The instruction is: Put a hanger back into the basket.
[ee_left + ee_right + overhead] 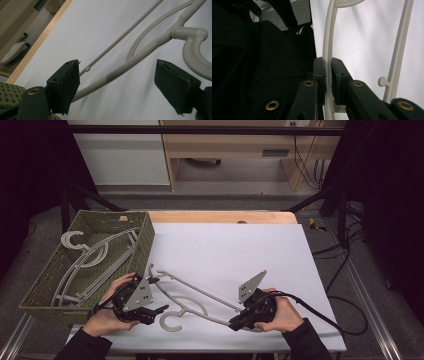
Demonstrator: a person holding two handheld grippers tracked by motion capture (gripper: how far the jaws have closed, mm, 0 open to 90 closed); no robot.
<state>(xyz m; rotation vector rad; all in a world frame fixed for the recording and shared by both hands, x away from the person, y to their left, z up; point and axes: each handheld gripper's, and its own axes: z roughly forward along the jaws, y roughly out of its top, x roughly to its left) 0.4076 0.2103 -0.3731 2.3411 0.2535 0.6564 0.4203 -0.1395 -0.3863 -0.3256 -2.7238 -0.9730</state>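
Observation:
A pale grey plastic hanger (192,296) lies on the white table sheet (230,250) near the front edge, its hook (171,322) toward the person. My right gripper (238,322) is shut on the hanger's right arm (327,53), the pads pinching the thin curved bar. My left gripper (156,310) stands open at the hanger's left end. In the left gripper view the hanger arm (117,71) runs between the two spread fingers (65,83) and touches neither; the hook (193,50) curls at the right.
A green woven basket (35,292) at the left holds several more grey hangers (90,260). The table's wooden far edge (220,216) lies behind the sheet. Black cables (330,315) trail off the right side.

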